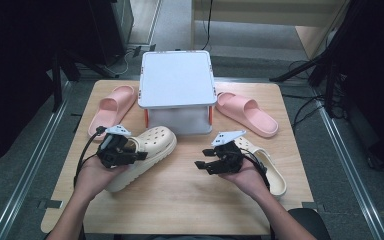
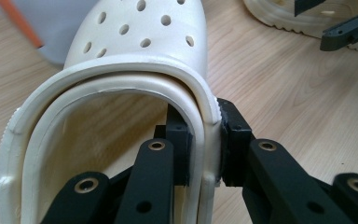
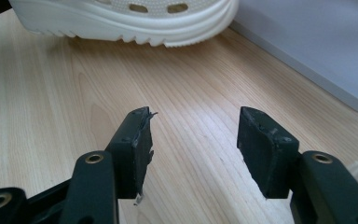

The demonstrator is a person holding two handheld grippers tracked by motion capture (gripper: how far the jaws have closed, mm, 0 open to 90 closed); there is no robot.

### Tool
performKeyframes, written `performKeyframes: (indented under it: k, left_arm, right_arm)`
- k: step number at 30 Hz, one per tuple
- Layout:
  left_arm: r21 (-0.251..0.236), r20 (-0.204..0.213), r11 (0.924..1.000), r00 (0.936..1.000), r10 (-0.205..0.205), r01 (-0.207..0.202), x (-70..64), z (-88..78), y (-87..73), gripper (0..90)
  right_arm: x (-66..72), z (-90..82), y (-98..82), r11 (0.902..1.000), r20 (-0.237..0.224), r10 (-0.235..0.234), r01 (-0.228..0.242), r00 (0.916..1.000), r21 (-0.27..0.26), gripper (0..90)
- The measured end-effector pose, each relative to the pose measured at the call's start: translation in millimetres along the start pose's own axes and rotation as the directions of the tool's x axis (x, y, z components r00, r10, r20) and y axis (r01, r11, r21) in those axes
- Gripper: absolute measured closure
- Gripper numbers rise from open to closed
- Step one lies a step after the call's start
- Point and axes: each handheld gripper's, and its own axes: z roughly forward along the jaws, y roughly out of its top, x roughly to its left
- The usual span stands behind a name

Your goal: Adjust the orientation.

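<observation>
Left gripper [image 1: 139, 155] clamped on the side wall of the cream clog [image 1: 147, 152], one pad [image 2: 179, 149] inside the collar and one outside, shoe at the bench's [image 1: 180, 200] front left before the white box [image 1: 177, 82]; right gripper [image 3: 193, 140] hangs empty, jaws apart over bare wood. Best carried level and slow, as a thin rim may slip. Left gripper view confirms the pinch; high view adds the second clog [image 1: 270, 170] and pink slides [image 1: 112, 107].
</observation>
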Motion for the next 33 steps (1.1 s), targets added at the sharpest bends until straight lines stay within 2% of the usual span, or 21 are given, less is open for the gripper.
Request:
performKeyframes:
  k: [5,10,15,22,29,31,33]
  left_arm:
    - [0.015,0.034,0.999,0.9985,0.042,-0.043,-9.8,13.4,9.9,77.5]
    - [0.022,0.079,0.9965,0.9938,0.079,-0.081,-19.2,28.4,21.8,77.4]
    - [0.023,0.102,0.9935,0.9888,0.109,-0.112,-30.3,43.1,28.4,77.3]
    - [0.059,0.117,0.9886,0.9845,0.131,-0.138,-36.5,58.1,25.1,77.0]
    - [0.082,0.139,0.9826,0.9782,0.154,-0.167,-39.8,62.1,17.4,76.0]
    - [0.096,0.154,0.979,0.9745,0.164,-0.18,-41.2,62.6,16.1,71.8]
    - [0.092,0.161,0.9786,0.9726,0.168,-0.184,-42.3,61.8,15.4,68.0]
  right_arm:
    - [-0.6,-6.6,-5.8,0.9998,0.022,0.018,-0.018,0.9996,-0.006,45.4]
    - [-1.6,-13.4,-12.4,0.9992,0.046,0.036,-0.036,0.9983,-0.019,45.3]
    - [-1.4,-19.6,-17.4,0.9984,0.067,0.051,-0.049,0.9964,-0.029,45.2]
    - [2.5,-20.3,-21.4,0.9983,0.074,0.054,-0.052,0.9958,-0.024,45.2]
    - [6.2,-15.5,-21.3,0.9991,0.066,0.042,-0.041,0.997,-0.014,45.3]
    - [6.8,-13.5,-20.9,0.9992,0.063,0.038,-0.037,0.9973,-0.012,45.3]
    - [8.0,-12.1,-20.4,0.9992,0.062,0.04,-0.039,0.9973,-0.007,45.3]
